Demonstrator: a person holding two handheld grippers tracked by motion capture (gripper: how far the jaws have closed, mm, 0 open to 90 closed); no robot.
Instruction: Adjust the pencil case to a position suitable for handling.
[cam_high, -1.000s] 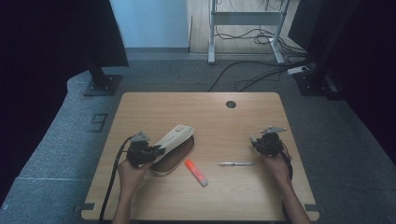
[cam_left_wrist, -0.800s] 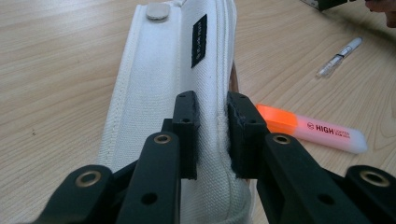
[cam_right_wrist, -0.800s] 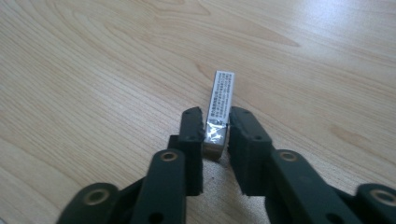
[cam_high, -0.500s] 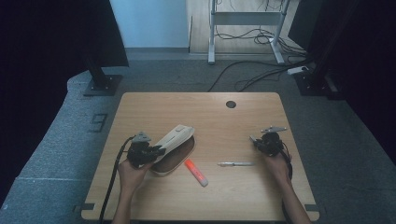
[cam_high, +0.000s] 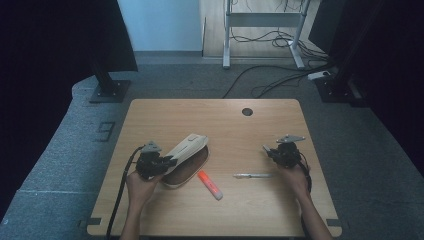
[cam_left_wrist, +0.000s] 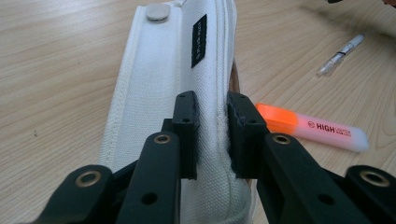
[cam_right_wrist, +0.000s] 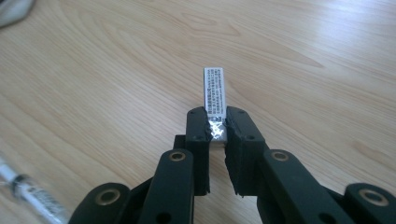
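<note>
A white fabric pencil case (cam_high: 189, 148) (cam_left_wrist: 159, 70) lies open at the table's left, its brown inside (cam_high: 186, 168) showing. My left gripper (cam_high: 167, 161) (cam_left_wrist: 212, 105) is shut on the case's white upper edge and holds it raised. At the right, my right gripper (cam_high: 266, 149) (cam_right_wrist: 216, 116) is shut on a small flat silver strip with printed text (cam_right_wrist: 214, 91), held just above the wood. An orange highlighter (cam_high: 210, 184) (cam_left_wrist: 313, 128) lies in front of the case. A clear pen (cam_high: 252, 175) (cam_left_wrist: 341, 53) (cam_right_wrist: 28, 193) lies between the two grippers.
The wooden table (cam_high: 225, 120) has a round cable hole (cam_high: 247, 111) near its far edge. Beyond it, on the grey floor, are stand bases (cam_high: 107, 92), a metal frame (cam_high: 260, 30) and loose cables (cam_high: 280, 82).
</note>
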